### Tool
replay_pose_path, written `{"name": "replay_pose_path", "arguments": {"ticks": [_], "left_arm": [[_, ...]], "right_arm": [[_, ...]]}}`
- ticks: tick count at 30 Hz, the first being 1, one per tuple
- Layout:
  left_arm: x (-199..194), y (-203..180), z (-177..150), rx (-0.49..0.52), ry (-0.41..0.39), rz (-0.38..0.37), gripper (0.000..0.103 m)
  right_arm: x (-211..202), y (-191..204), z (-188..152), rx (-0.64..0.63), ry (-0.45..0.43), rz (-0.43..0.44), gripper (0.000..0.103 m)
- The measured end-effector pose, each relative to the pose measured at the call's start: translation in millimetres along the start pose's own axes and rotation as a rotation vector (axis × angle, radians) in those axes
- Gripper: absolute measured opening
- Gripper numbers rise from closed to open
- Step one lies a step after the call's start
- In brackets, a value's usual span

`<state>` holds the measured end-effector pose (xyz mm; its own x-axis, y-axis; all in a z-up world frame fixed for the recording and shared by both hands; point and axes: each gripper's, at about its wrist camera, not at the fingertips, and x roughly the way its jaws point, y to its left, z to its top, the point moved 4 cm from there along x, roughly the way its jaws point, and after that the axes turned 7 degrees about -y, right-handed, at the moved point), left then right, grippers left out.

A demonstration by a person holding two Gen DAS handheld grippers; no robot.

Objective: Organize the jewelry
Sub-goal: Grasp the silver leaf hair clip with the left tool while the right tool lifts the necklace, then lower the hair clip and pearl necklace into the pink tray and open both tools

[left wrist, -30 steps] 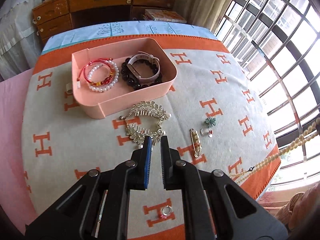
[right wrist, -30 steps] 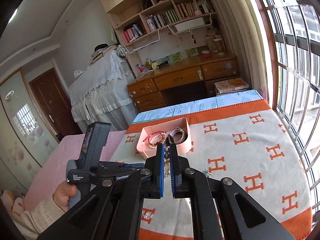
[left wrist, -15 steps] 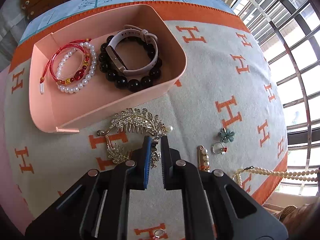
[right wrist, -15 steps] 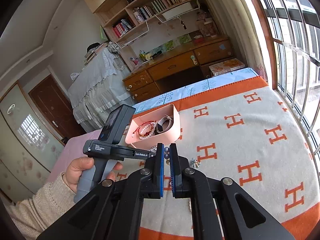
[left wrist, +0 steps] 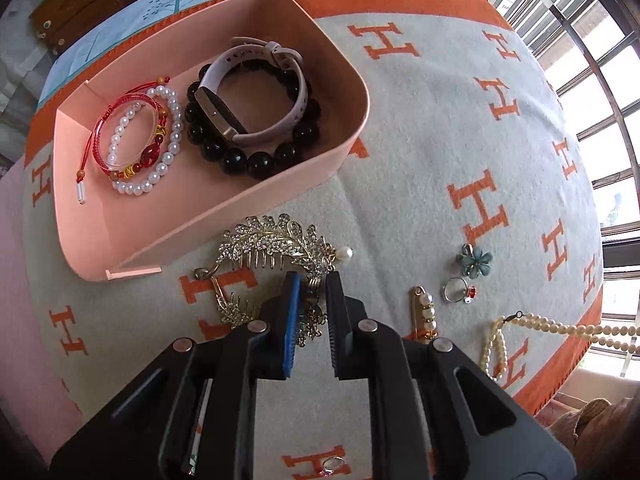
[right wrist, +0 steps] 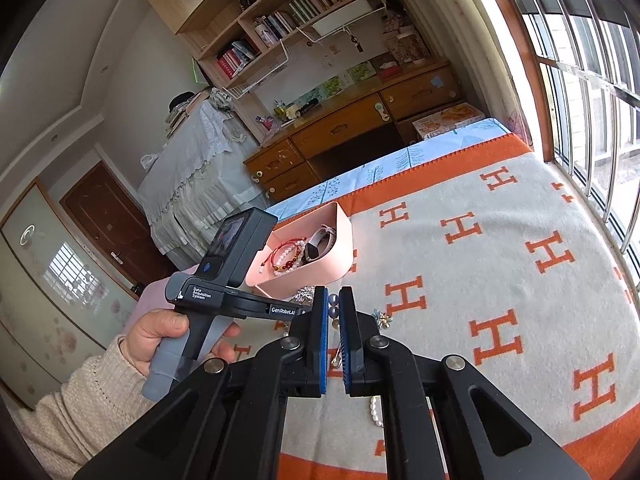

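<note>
In the left wrist view, the pink tray [left wrist: 224,216] is sitting at the left on the orange-and-cream blanket [left wrist: 420,168]. Inside it, a red cord bracelet [left wrist: 105,132] and a white pearl bracelet [left wrist: 168,160] are lying together at the left end. A black bead bracelet [left wrist: 256,164] and a pale pink watch band [left wrist: 256,80] are lying together at the right end.

Just in front of the tray, two rhinestone leaf hair combs [left wrist: 276,240] are lying on the blanket, one overlapping the other. I am holding my left gripper [left wrist: 312,284] directly over the nearer comb. Its jaws are standing slightly apart with part of the comb between them. I cannot tell whether the pads are pressing on it.

Further right, a pearl safety pin [left wrist: 426,312], a ring with a red stone [left wrist: 458,293] and a teal flower charm [left wrist: 476,260] are lying near one another. A pearl necklace [left wrist: 560,326] is trailing off the right edge of the blanket.

In the right wrist view, my left hand [right wrist: 160,340] is gripping the handle of the left tool beside the tray. My right gripper [right wrist: 333,300] is raised above the blanket. Its jaws are standing a narrow gap apart with nothing between them.
</note>
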<state>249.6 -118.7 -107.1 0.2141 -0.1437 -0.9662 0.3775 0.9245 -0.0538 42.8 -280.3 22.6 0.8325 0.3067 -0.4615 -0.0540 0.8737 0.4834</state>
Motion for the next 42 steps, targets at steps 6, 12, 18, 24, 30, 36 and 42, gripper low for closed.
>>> {"name": "replay_pose_path", "arguments": {"ticks": [6,12,18,24,30,36,42], "left_arm": [[0,-13,5,0.003,-0.043,0.014,0.005],[-31,-11,-1,-0.022,-0.117,-0.025,0.005],[-99,1,-6,-0.017,-0.239,-0.049,0.005],[-159,20,5,-0.023,-0.352,-0.061,0.005],[-165,52,27,-0.086,-0.404,-0.067,0.005],[-114,88,44,-0.173,-0.366,-0.079,0.005],[-65,106,52,-0.228,-0.35,-0.067,0.005]], "right_arm": [[3,3,-4,-0.002,0.01,0.001,0.005],[3,11,-1,-0.011,0.013,0.001,0.005],[10,39,21,-0.047,0.012,0.037,0.005],[18,97,73,-0.148,-0.051,0.079,0.005],[42,158,132,-0.23,-0.135,0.091,0.005],[103,180,158,-0.222,-0.112,0.076,0.005],[201,161,135,-0.193,0.025,-0.009,0.005]]}}
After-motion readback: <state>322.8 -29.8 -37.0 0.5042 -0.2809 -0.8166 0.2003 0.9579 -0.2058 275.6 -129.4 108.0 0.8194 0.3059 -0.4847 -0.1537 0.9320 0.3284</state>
